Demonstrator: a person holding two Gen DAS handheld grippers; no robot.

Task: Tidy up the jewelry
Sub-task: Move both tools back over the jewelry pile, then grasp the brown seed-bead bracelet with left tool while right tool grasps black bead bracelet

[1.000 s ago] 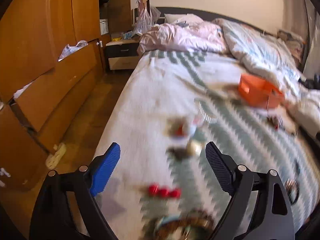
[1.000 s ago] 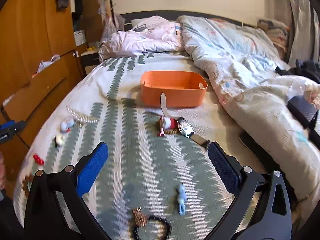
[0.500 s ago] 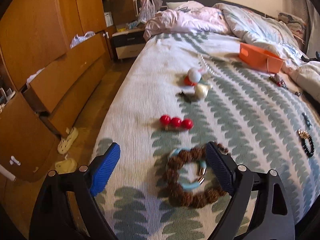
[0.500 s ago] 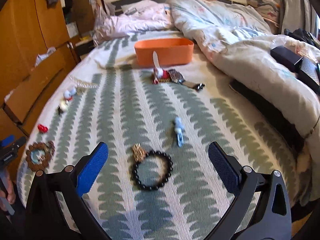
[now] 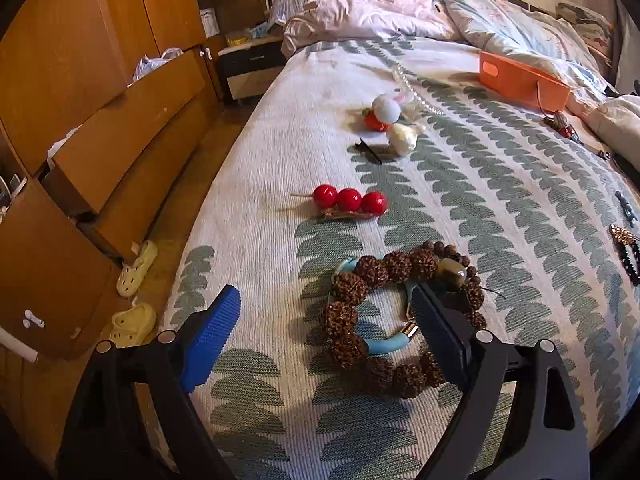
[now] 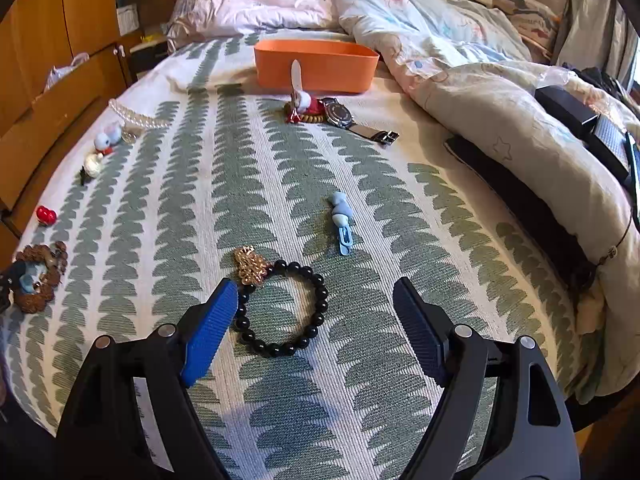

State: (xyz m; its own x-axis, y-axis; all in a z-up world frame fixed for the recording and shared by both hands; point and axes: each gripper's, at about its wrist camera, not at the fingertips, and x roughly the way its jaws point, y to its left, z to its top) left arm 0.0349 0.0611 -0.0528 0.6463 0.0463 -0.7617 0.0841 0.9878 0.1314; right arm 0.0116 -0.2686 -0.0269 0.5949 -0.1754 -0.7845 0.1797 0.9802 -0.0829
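**Both tongs low over bracelets on the bed**

Left wrist view: the left gripper stood wide, gripping nothing. The brown bead bracelet lay flat on the bedspread, a blue bangle inside its ring; the right-hand finger hid the ring's near right part, and whether it touched the beads could not be told. Beyond, the red ball clip lay with its long axis across the picture. The orange bin sat far off, its interior unseen. A black bead bracelet was cut off at the right edge.

Right wrist view: the right gripper was closing, its jaws still apart, with most of the black bead bracelet between them, unpressed; the blue pad covered its left rim. A gold charm sat at its far left. The blue clip pointed away, lengthwise. The watch lay before the orange bin.
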